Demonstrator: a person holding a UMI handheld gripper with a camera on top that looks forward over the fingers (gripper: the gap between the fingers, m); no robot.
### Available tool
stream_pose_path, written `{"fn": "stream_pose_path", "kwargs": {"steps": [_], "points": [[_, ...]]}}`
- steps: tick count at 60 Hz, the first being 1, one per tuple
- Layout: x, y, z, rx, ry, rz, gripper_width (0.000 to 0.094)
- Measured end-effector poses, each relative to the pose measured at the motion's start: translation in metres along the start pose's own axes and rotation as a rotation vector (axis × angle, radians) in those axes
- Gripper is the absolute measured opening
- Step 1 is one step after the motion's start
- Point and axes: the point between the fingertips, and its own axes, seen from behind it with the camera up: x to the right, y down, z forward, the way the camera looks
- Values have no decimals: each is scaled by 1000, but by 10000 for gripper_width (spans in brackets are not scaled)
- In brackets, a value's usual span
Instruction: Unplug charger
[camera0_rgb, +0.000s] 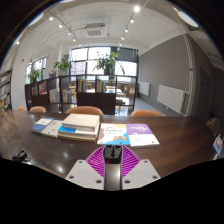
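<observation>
Table (30, 130) dark brown. Finger pads (98, 160) magenta with darker stripes; gripper (113, 157) body white and black. Books (80, 126): cream stack, blue cover on top. Booklet (126, 134) multicoloured, pale with pink and blue patches. Chairs (90, 110) orange-brown. Plants (105, 63) green. Shelving (70, 92) black. Ceiling (100, 20) white.
</observation>
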Motion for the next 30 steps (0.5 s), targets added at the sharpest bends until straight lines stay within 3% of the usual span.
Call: {"fn": "stream_pose_path", "kwargs": {"steps": [5,12,21,30], "points": [[28,60,9,-122,1,-8,177],[32,123,25,-200,-25,35,187],[27,162,40,-261,-45,35,188],[26,174,41,-297,-38,11,293]]}}
